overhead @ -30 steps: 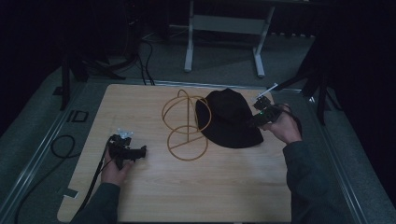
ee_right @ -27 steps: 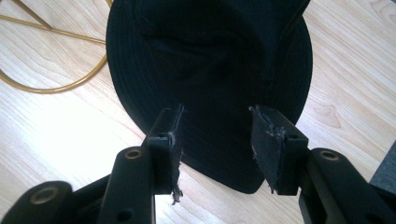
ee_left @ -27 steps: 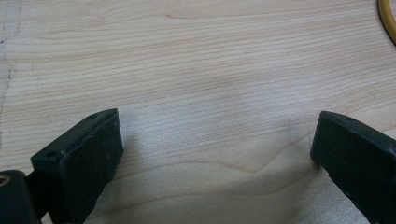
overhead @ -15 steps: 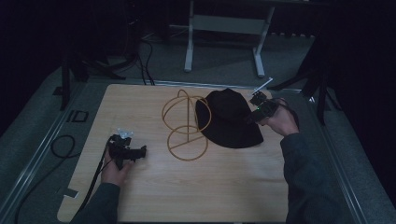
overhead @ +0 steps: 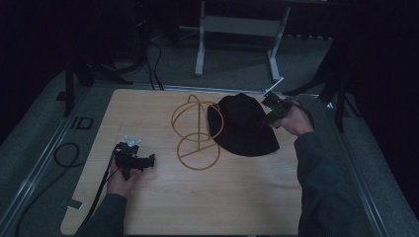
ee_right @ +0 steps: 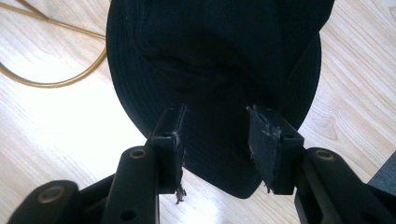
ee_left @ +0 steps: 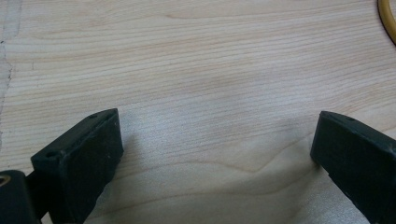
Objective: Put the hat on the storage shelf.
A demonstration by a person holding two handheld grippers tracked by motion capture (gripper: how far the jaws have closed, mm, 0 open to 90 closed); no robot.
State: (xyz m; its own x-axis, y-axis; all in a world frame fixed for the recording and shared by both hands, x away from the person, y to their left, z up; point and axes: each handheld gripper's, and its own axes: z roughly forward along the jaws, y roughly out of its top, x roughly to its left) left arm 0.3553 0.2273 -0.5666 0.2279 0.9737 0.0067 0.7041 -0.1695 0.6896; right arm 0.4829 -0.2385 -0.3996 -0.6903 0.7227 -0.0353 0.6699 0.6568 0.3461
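A black brimmed hat lies flat on the wooden table, its left brim against a gold wire hat stand. My right gripper hovers at the hat's right side. In the right gripper view its jaws stand apart over the dark brim, and the pads press on nothing. The stand's gold ring curves at the upper left there. My left gripper rests low on the table at the left, open, with bare wood between its jaws.
The stand's wire base shows at the top right corner of the left gripper view. A black cable loops on the floor left of the table. A white desk frame stands beyond the far edge.
My right hand has shifted a little farther back and leftward along the hat's right side. The left hand and the hat have stayed put.
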